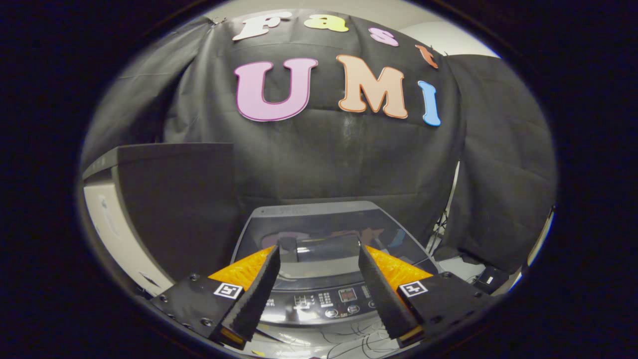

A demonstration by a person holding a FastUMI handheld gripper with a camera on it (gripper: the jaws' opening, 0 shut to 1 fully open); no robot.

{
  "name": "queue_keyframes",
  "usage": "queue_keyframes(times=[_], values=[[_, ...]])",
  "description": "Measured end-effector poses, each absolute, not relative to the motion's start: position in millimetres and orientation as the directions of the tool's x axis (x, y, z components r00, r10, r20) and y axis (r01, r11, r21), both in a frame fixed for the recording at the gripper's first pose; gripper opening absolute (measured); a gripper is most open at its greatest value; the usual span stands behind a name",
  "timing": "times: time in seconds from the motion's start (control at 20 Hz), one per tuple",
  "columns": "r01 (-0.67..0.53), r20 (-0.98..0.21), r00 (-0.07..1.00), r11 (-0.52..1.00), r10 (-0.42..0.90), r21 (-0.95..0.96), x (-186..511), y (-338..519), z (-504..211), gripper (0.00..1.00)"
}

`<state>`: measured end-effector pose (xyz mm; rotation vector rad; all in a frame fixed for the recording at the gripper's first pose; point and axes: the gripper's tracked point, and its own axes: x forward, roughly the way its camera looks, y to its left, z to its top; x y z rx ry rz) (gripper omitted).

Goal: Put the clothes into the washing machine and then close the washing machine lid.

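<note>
1. The hand-held gripper (319, 257) hovers with its fingers spread wide and nothing between them, aimed over the near edge of the washing machine (319, 299).
2. The washing machine stands low and just ahead, against the booth's black cloth wall. Its control panel (329, 301) lies between the fingers, facing the near side.
3. The lid (324, 227) looks closed: its dark glossy pane lies flat over the tub, beyond the fingertips, and mirrors the wall behind it. A handle or recess seems to sit at the lid's near edge, but it is too small to be sure.
4. No clothes can be made out here, so I cannot tell where they are. The pale surface with thin dark lines nearest the gripper may be the washer's front or some fabric; it is unclear.
5. A dark upright panel (174, 199) stands to the left, and cables (443, 227) trail down at the right.
6. My guess is that the wide opening suits grasping the lid's edge, since the lid must be raised before clothes go in.
</note>
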<state>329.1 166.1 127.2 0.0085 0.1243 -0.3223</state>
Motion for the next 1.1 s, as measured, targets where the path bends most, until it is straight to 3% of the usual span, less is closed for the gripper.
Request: queue_keyframes(times=[0.4,0.5,0.75,1.1], values=[[0.271,-0.106,0.955,0.96,-0.278,-0.072,260.9,201.7,82.2,0.97],[0.273,-0.106,0.957,0.962,-0.271,0.002,250.9,210.0,75.0,0.96],[0.246,-0.055,0.969,0.967,-0.243,0.069,240.7,242.5,111.4,0.95],[0.219,0.131,0.966,0.975,-0.223,0.043,211.9,264.0,184.4,0.95]])
